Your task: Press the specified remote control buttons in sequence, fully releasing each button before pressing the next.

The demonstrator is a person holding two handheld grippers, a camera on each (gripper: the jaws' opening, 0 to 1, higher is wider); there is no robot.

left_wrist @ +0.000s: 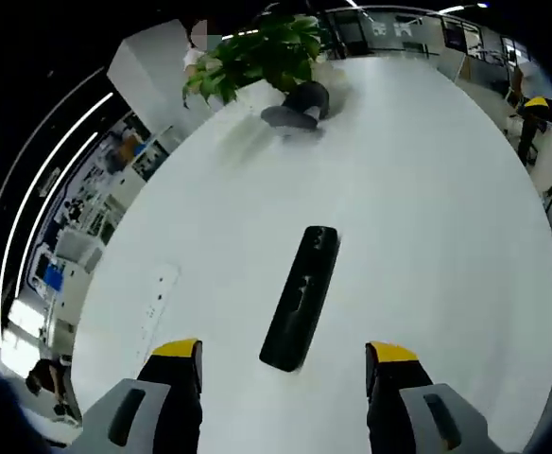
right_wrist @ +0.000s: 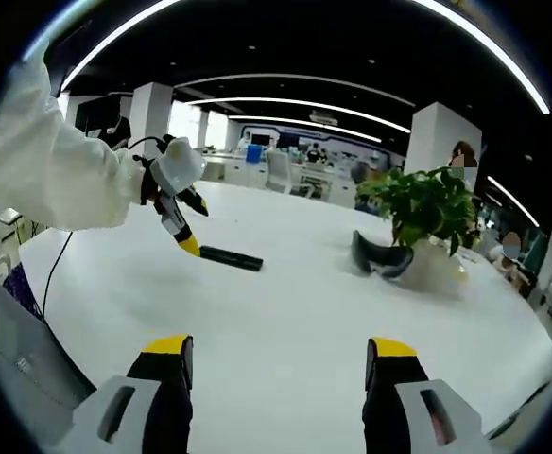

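One black remote (left_wrist: 301, 297) and one white remote (left_wrist: 157, 299) lie on one white table (left_wrist: 427, 208). One potted plant (left_wrist: 262, 52) and one dark headset (left_wrist: 298, 104) sit at its far side. Two grippers: left (left_wrist: 284, 364), right (right_wrist: 277, 357).

The remote (left_wrist: 301, 297) was black on a white surface (left_wrist: 427, 227); the plant (right_wrist: 427, 206) was green, the jaws yellow-tipped, the sleeve (right_wrist: 49, 161) white.

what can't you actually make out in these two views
- Buttons on the black remote: left gripper view, too small and dark to tell apart.
- White remote: left gripper view, washed out against the white table.
- Left tool: right gripper view, too small to tell its opening there.
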